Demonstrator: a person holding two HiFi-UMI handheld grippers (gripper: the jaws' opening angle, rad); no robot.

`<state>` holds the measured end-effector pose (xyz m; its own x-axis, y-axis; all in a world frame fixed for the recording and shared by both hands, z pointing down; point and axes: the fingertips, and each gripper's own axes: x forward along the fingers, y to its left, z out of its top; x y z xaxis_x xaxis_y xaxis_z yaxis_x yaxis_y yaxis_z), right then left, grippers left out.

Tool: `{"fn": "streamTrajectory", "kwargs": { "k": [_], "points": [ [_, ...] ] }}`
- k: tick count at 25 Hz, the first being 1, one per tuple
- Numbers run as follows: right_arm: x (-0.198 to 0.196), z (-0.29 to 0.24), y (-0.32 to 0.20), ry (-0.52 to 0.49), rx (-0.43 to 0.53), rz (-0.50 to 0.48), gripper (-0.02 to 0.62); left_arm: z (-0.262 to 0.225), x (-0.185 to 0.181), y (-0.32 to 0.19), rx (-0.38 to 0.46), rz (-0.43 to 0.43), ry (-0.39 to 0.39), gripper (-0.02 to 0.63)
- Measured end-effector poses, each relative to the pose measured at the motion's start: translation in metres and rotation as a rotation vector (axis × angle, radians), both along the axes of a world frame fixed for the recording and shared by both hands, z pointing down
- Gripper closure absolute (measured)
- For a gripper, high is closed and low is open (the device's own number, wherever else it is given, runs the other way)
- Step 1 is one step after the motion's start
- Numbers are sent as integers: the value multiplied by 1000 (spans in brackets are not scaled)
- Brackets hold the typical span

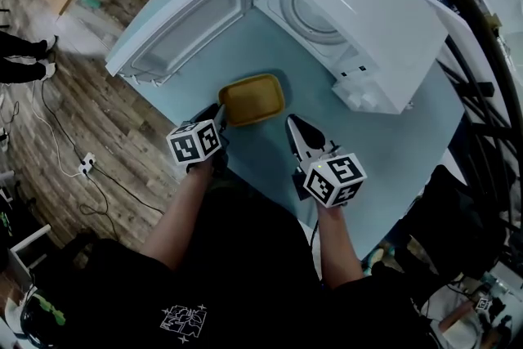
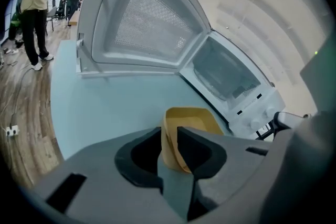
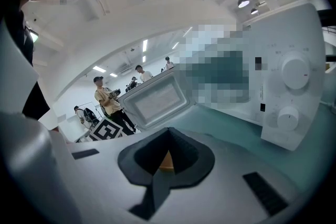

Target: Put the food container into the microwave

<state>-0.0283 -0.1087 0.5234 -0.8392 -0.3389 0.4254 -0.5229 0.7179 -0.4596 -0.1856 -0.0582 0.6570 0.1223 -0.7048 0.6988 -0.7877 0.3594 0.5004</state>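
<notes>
A shallow yellow food container sits on the pale blue table in front of the white microwave, whose door is swung open to the left. My left gripper is shut on the container's near left rim; in the left gripper view the yellow wall is pinched between the jaws, with the open cavity beyond. My right gripper is shut and holds nothing, just right of the container. In the right gripper view only a sliver of the yellow container shows behind its closed jaws.
The microwave's control panel with two knobs faces the right gripper. The open door stands over the table's left part. Cables and a power strip lie on the wooden floor left of the table. People stand far off.
</notes>
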Motion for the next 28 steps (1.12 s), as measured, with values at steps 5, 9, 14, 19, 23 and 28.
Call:
{"fn": "streamTrajectory", "kwargs": {
  "k": [5, 9, 14, 19, 23, 28],
  "points": [
    [0, 1, -2, 5, -2, 4, 589, 3, -1, -2, -10, -18, 14, 518],
    [1, 3, -3, 10, -6, 10, 589, 6, -3, -1, 4, -65, 107, 518],
    [-1, 5, -3, 11, -10, 15, 589, 5, -2, -2, 26, -84, 179, 532],
    [-2, 5, -4, 13, -12, 18, 589, 6, -3, -2, 44, -106, 257, 541],
    [-2, 6, -5, 15, -14, 21, 589, 4, -2, -4, 54, -105, 287, 568],
    [-2, 7, -5, 14, -17, 26, 589, 2, -2, -6, 61, -106, 310, 575]
  ]
}}
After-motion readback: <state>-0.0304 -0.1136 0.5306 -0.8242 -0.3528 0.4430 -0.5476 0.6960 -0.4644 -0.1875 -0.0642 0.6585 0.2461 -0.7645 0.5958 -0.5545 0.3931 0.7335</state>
